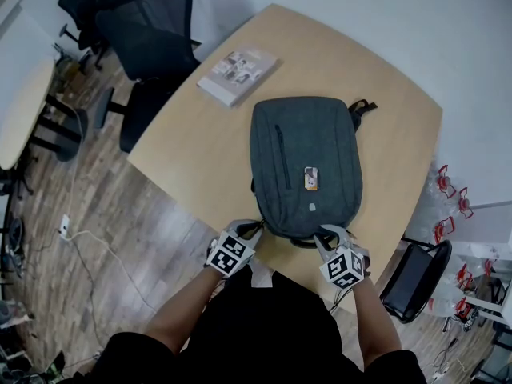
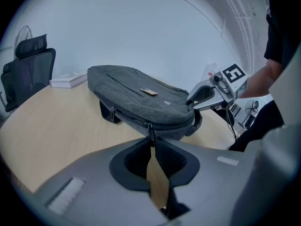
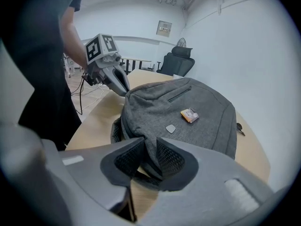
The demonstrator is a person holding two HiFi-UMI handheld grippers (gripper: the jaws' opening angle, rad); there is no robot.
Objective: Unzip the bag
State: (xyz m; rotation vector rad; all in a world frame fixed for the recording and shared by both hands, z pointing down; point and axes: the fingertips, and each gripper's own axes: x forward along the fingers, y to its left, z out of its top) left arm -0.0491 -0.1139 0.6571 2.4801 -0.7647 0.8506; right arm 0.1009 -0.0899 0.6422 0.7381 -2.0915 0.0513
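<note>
My left tongs [image 2: 151,144] are nearly closed, tips nipping the zipper pull [image 2: 151,135] of the grey backpack [image 1: 306,162]. The pack lies flat on the table [image 1: 184,146] just ahead of both tools. My right tongs [image 3: 146,147], beside the left, are clamped on a fold of fabric at the pack's near end. The grip looks set and the zip not yet opened. Next, I reckon, the right anchors while the left draws the pull along the zipper track [image 2: 127,117] without slipping.
</note>
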